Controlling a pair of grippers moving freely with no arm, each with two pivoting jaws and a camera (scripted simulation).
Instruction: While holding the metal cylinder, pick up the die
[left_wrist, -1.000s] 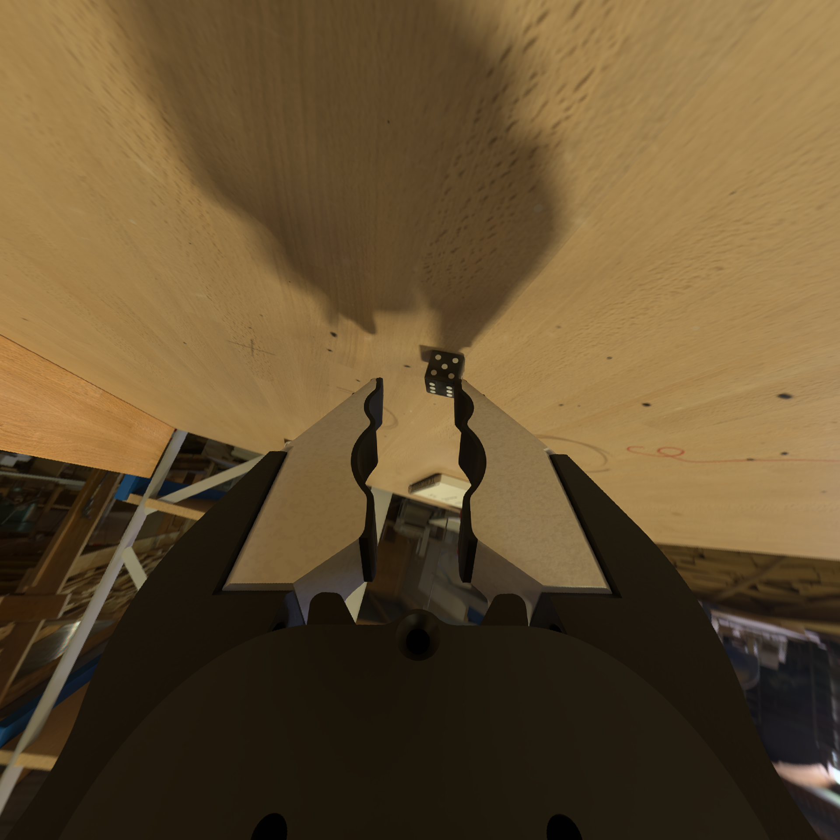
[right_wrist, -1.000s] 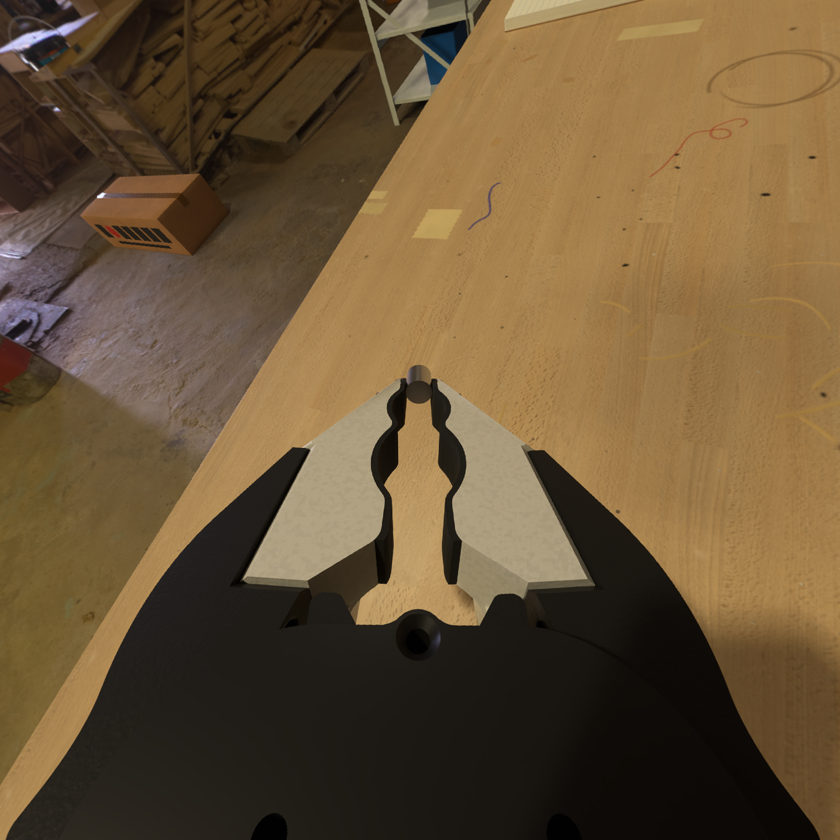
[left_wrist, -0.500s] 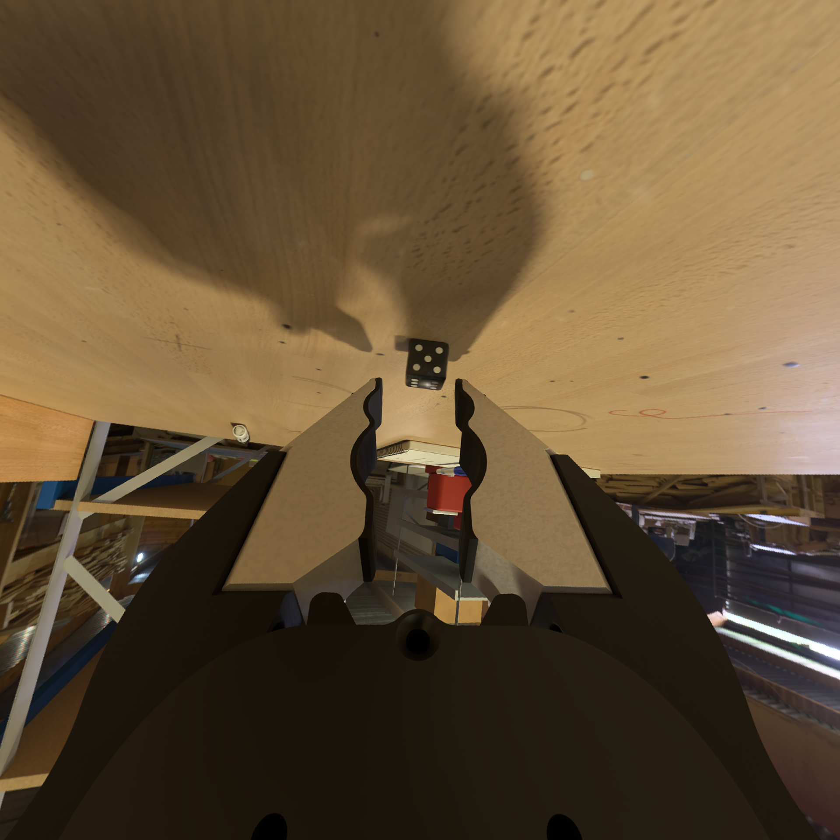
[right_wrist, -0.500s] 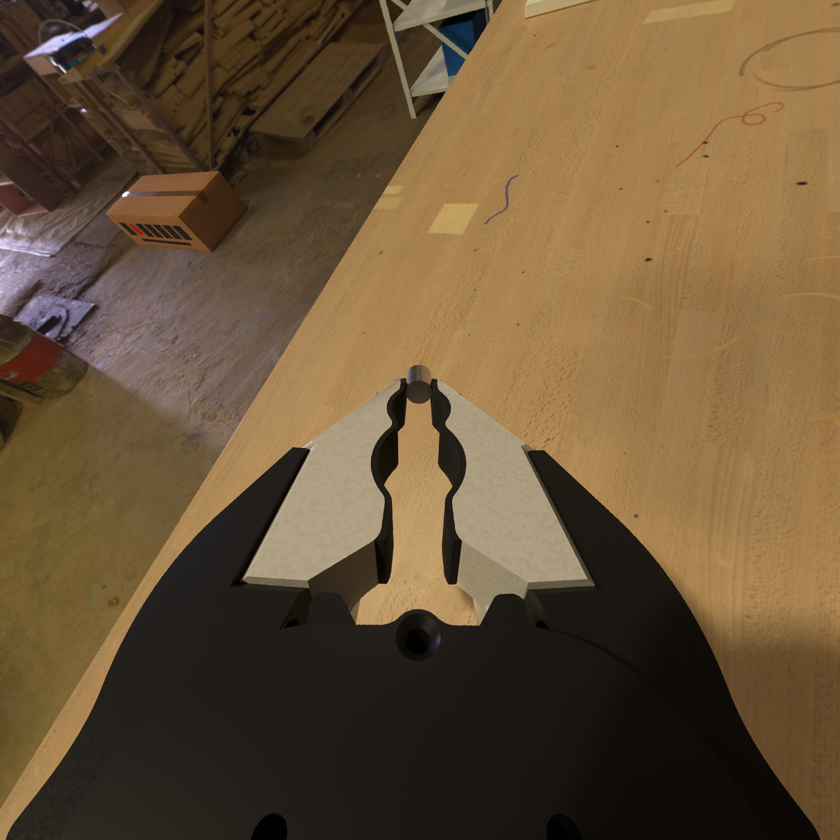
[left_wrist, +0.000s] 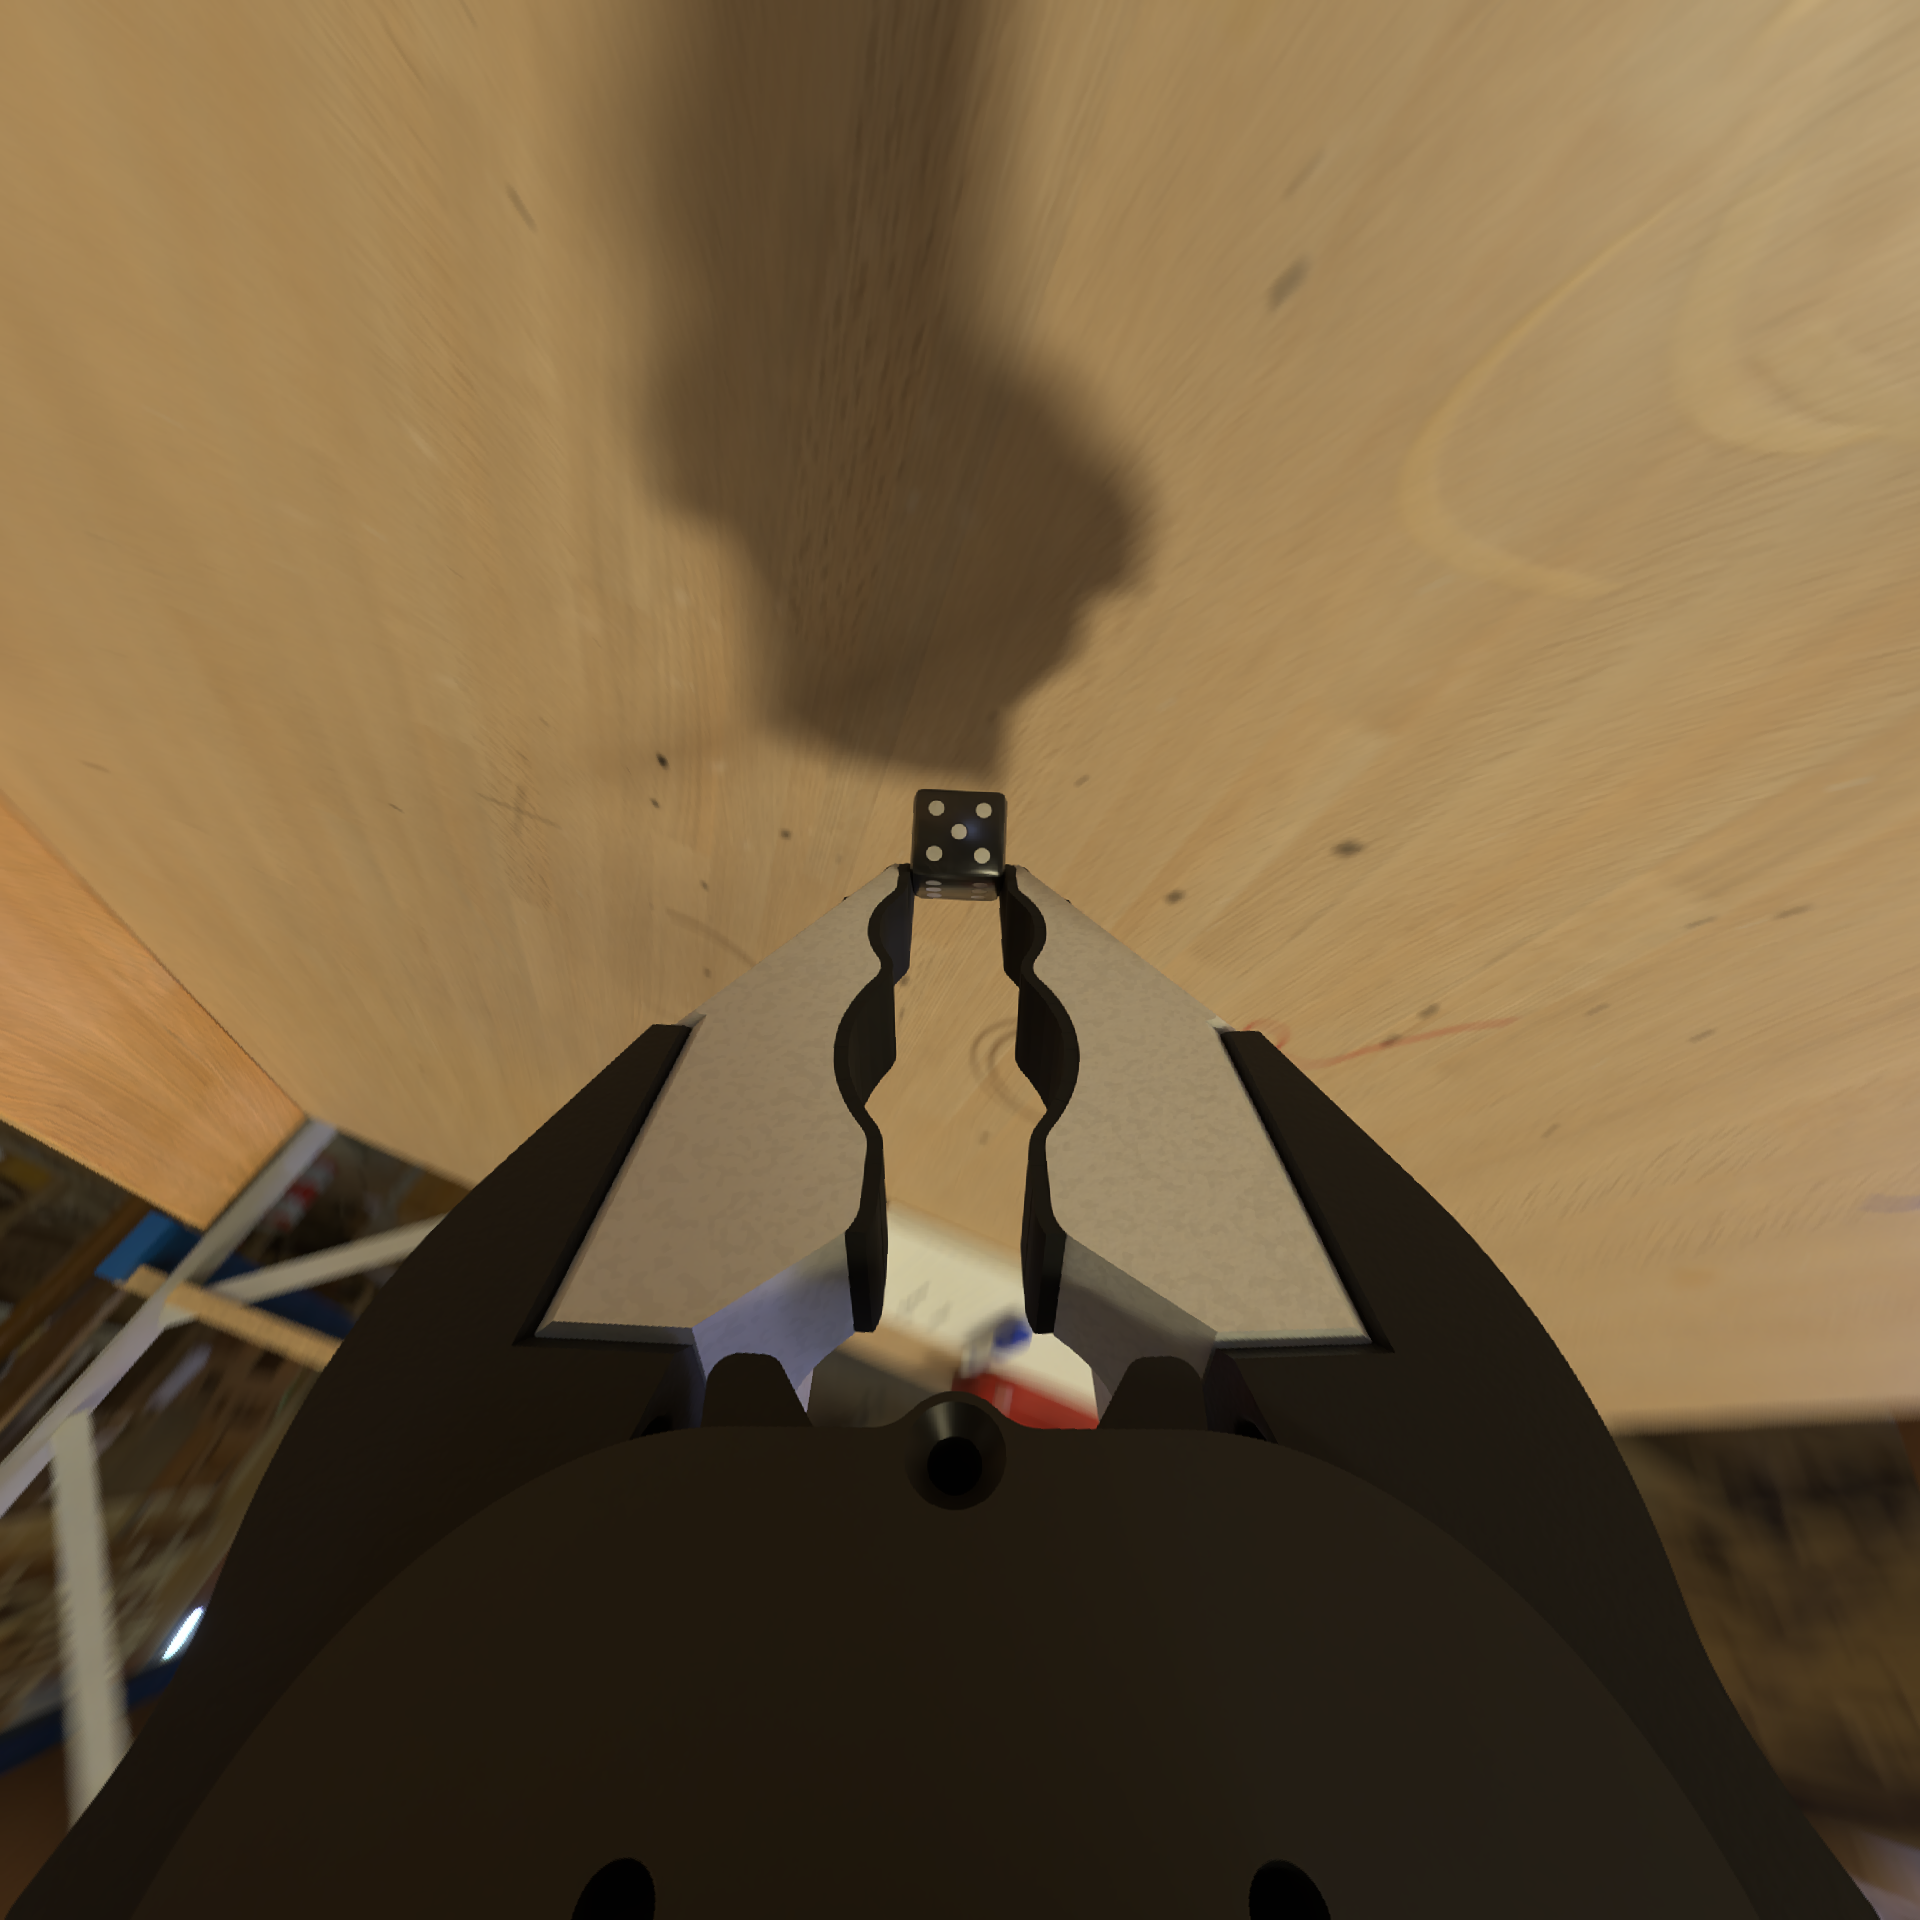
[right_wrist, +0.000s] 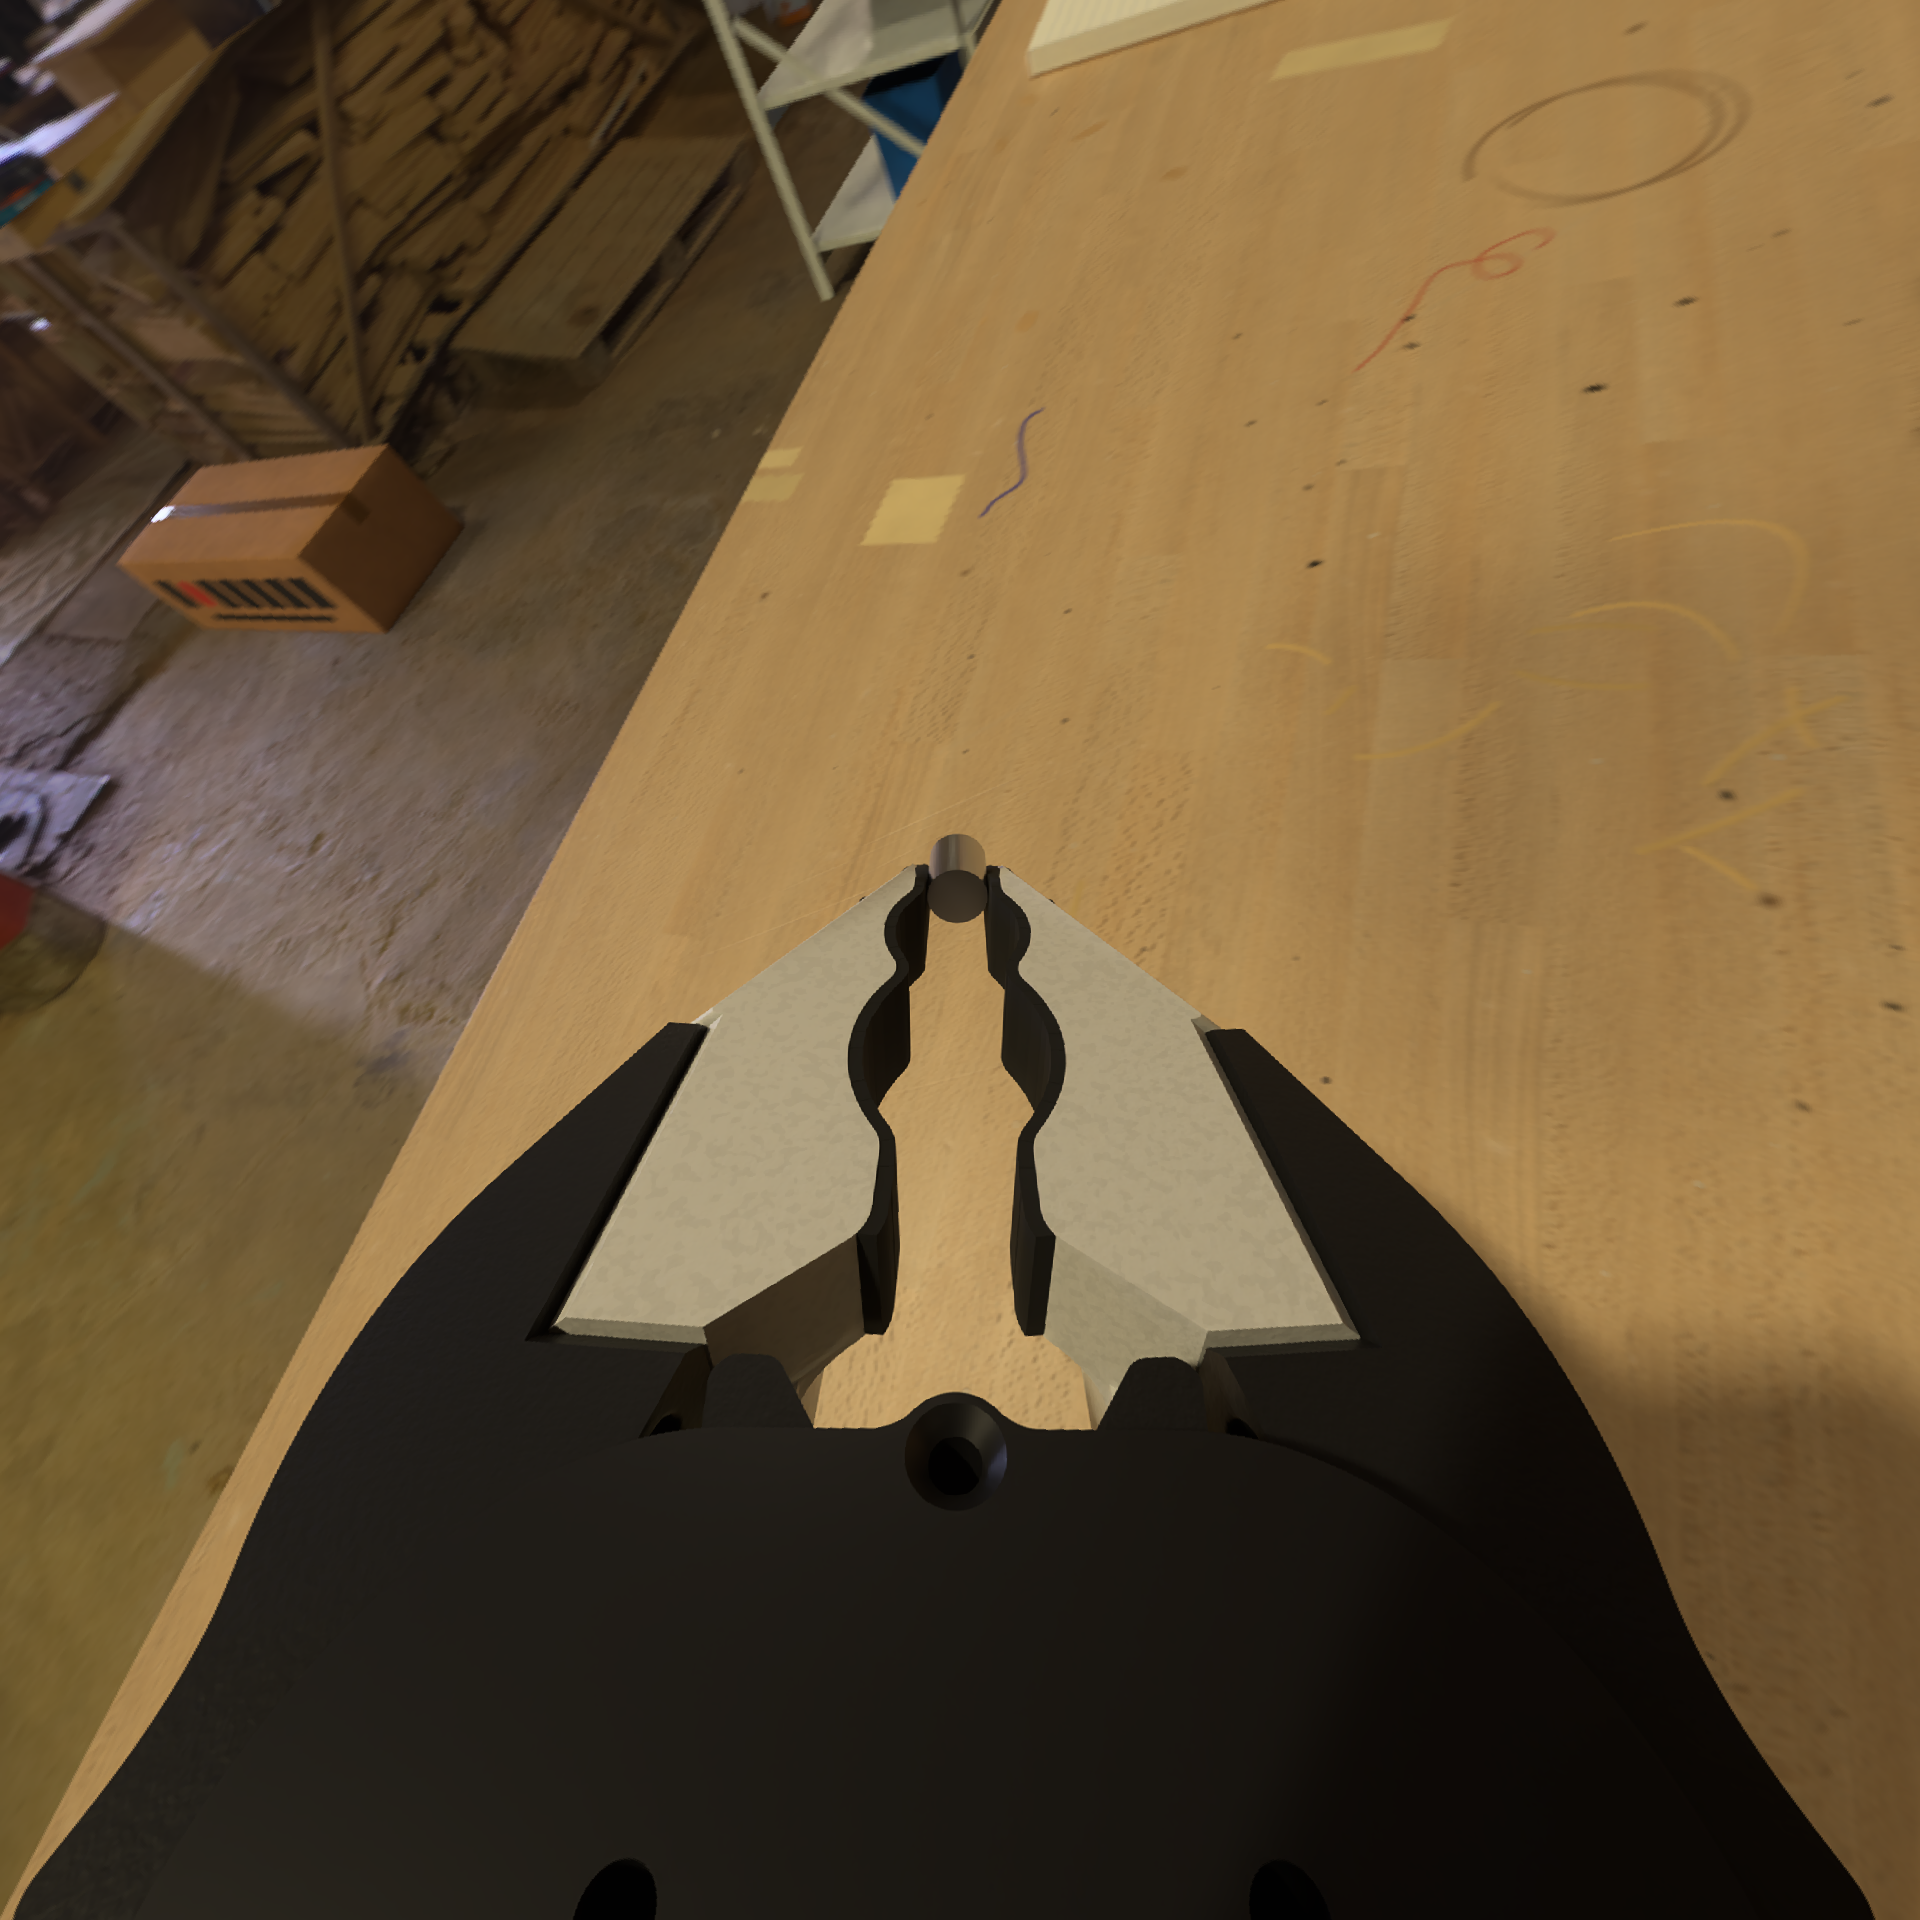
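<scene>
A small black die (left_wrist: 958, 837) with white pips sits at the tips of my left gripper (left_wrist: 956, 885). The jaws have closed against its two sides, over the wooden table (left_wrist: 1455, 727). I cannot tell whether the die still touches the table. My right gripper (right_wrist: 956, 894) is shut on a short grey metal cylinder (right_wrist: 957, 883), held at the fingertips above the wooden table (right_wrist: 1351, 727) near its left edge. Neither gripper shows in the other's view.
In the right wrist view the table's long edge (right_wrist: 665, 665) runs diagonally, with floor to the left. A cardboard box (right_wrist: 296, 535) lies on the floor, a white shelf frame (right_wrist: 800, 156) stands beyond, and a pale board (right_wrist: 1132, 31) lies at the table's far end.
My left gripper moved up to the die and its jaws closed on it. The left view is now blurred by motion. My right gripper shifted slightly and still holds the cylinder.
</scene>
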